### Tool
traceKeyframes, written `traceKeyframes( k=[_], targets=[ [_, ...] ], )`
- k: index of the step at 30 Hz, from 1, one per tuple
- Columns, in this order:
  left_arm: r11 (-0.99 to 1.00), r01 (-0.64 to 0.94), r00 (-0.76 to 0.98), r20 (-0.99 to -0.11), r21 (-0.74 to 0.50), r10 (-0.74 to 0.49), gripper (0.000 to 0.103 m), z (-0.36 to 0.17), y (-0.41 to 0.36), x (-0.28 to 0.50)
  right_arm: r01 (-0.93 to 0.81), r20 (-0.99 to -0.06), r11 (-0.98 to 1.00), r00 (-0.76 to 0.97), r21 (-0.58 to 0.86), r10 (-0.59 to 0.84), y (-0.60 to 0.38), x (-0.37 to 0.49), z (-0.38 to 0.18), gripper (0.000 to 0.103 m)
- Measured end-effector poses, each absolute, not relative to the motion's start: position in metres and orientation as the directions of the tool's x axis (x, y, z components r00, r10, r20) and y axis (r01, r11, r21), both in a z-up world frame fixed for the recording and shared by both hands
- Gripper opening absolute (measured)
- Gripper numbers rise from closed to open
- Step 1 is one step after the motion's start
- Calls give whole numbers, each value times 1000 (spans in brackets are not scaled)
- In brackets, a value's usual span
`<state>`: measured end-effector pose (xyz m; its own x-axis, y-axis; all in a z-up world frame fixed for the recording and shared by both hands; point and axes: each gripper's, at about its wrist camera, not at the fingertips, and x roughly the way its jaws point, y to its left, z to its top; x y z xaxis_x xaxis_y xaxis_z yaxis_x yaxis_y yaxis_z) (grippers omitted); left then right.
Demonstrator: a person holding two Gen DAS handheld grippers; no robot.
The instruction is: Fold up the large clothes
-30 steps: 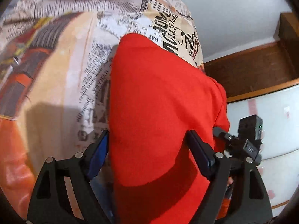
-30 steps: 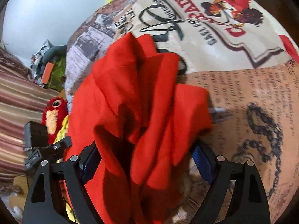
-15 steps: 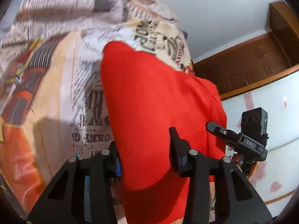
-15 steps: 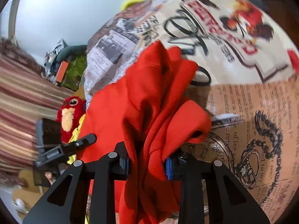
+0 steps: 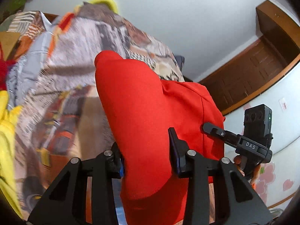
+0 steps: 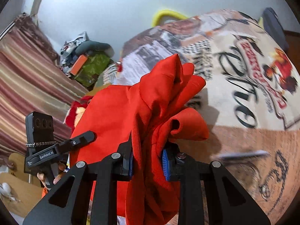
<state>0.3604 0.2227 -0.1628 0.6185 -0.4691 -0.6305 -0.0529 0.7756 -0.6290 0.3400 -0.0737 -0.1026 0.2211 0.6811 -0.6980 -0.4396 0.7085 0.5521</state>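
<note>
- A red garment (image 5: pixel 150 112) hangs bunched between the two grippers above a bed covered by a printed bedspread (image 5: pixel 71 86).
- The left gripper (image 5: pixel 148 155) has its pads pressed on a thick, smooth fold of the red cloth; the jaws stand partly apart because of the cloth's bulk.
- The right gripper (image 6: pixel 148 161) is pinched on a gathered, crumpled bundle of the same garment (image 6: pixel 150 116), and its jaws are closing a little further, with the cloth between the blue ribbed pads (image 6: pixel 165 162).
- In each wrist view the other gripper shows at the side: in the left view the right one's black handle and camera block (image 5: pixel 256 129), with fingers of a hand (image 5: pixel 243 166) under it; in the right view the left one with a hand (image 6: pixel 50 178) on its grip.
- The red cloth fills the middle of both views and hides much of the bed behind it.
- The bedspread is soft and matt, printed with newspaper-style text, large black lettering and orange and red pictures; it looks blurred in places.
- Left of the bed in the right view lies a pile of clothes (image 6: pixel 88 60) with green and orange pieces, against a striped curtain (image 6: pixel 24 71) in dull red and beige.
- A red and yellow plush toy (image 6: pixel 76 110) peeks out behind the garment.
- In the left view a dark wooden door (image 5: pixel 249 75) with panels stands by a pale wall (image 5: pixel 187 18).
- A yellow fuzzy edge (image 5: pixel 103 1) shows at the head of the bed.
</note>
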Motion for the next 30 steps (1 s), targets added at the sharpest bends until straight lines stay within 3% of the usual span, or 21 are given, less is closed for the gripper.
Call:
traceKeyframes(
  k=[9,18,23,30],
  targets=[
    [792,-143,653,-658,-593,-374,38,-182,296,352,-507,-705,675,173,535,688,13,357,-123,21],
    [767,-285,591,-735,-575,-332,37,-259,346,367,-461,-771,703,63,541,634,78,387,-193,21],
    [791,-355,521,-808,-499,-276,38,-300,359,369,-460,-825,751,67,474,561,96,394,-225,21],
    [863,-343,459,-867,-371,-191,54,-311,352,349,-460,-860,783,78,418,505,83,389,-232,28]
  ],
)
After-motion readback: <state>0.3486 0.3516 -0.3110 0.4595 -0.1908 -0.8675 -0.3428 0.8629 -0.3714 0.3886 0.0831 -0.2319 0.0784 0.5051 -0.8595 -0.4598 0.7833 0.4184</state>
